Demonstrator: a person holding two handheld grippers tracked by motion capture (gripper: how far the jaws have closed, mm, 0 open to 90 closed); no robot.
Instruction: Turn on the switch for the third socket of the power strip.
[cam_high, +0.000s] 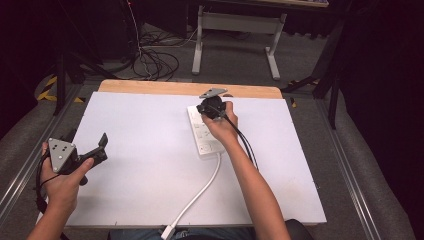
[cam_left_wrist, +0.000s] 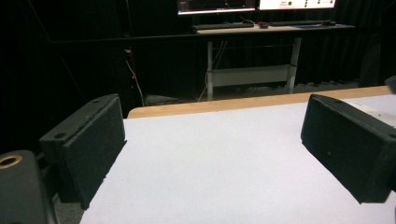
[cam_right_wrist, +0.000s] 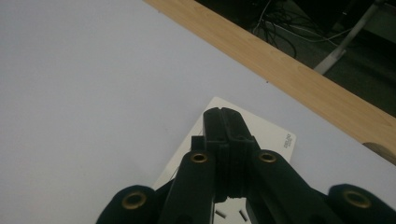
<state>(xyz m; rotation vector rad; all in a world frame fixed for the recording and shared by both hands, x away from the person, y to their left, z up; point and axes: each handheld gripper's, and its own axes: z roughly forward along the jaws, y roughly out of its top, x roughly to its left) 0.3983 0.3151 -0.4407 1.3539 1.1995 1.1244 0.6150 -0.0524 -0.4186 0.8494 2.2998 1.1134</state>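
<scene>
Right tool over the far end of the power strip

My right tool has its jaws pressed together on nothing, poised just above the far end of the white power strip, which lies near-to-far at the worktop's middle right (its cord trails toward me). My left tool, jaws wide apart and empty, sits well off at the near left edge.

one white power strip, one white cable, two tongs
</scene>
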